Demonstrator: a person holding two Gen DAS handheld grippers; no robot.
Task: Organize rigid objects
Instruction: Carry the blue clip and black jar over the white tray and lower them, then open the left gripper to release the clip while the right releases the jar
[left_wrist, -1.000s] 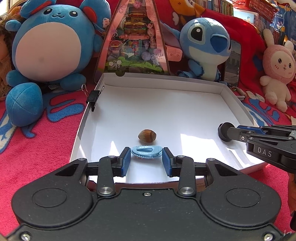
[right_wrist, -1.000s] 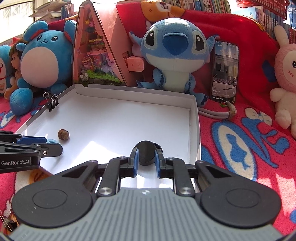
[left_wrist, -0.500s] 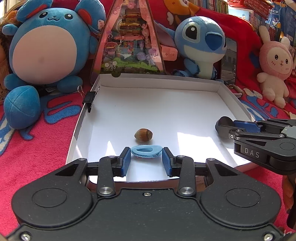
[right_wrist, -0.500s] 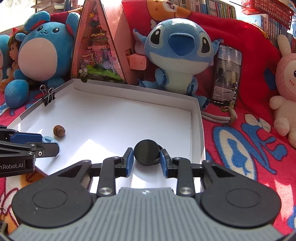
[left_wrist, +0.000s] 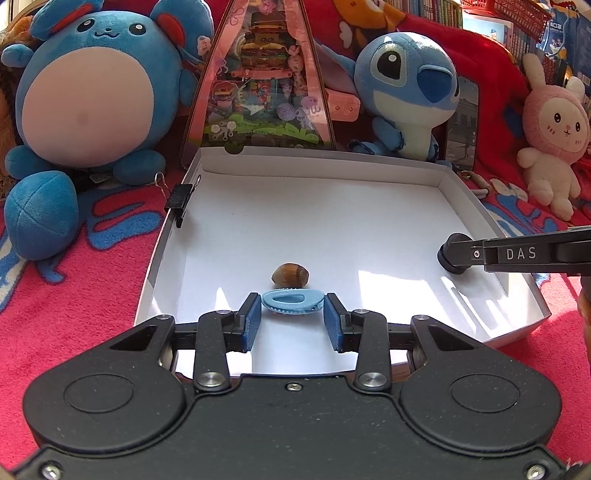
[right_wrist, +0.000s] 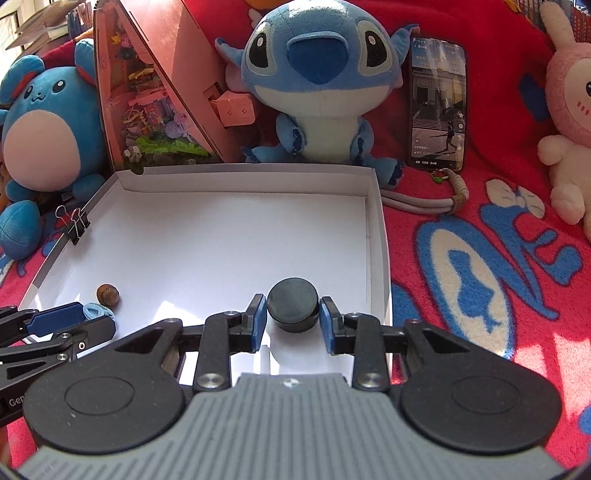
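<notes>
A white shallow box (left_wrist: 332, 166) (right_wrist: 376, 221) lies on a red blanket. My left gripper (left_wrist: 292, 317) is open, its blue pads on either side of a light blue clip (left_wrist: 293, 301) that lies on the box floor; the gripper also shows in the right wrist view (right_wrist: 70, 321), with the clip (right_wrist: 98, 311) beside it. A brown nut (left_wrist: 290, 275) (right_wrist: 108, 294) lies just beyond the clip. My right gripper (right_wrist: 293, 325) is open, with small gaps around a black round puck (right_wrist: 293, 309) resting near the box's right wall. The puck (left_wrist: 452, 254) shows at the right gripper's tip (left_wrist: 465, 254) in the left wrist view.
A black binder clip (left_wrist: 180, 199) (right_wrist: 75, 225) grips the box's left wall. Plush toys (left_wrist: 92, 103) (right_wrist: 317, 74), a pink triangular toy house (left_wrist: 266, 81), a phone (right_wrist: 437, 103) and a grey cord (right_wrist: 421, 203) crowd the far side. A pink rabbit plush (left_wrist: 554, 133) sits at the right.
My right gripper has opened and let the black puck down onto the box floor. The left gripper stays open around the blue clip, which has not moved.
</notes>
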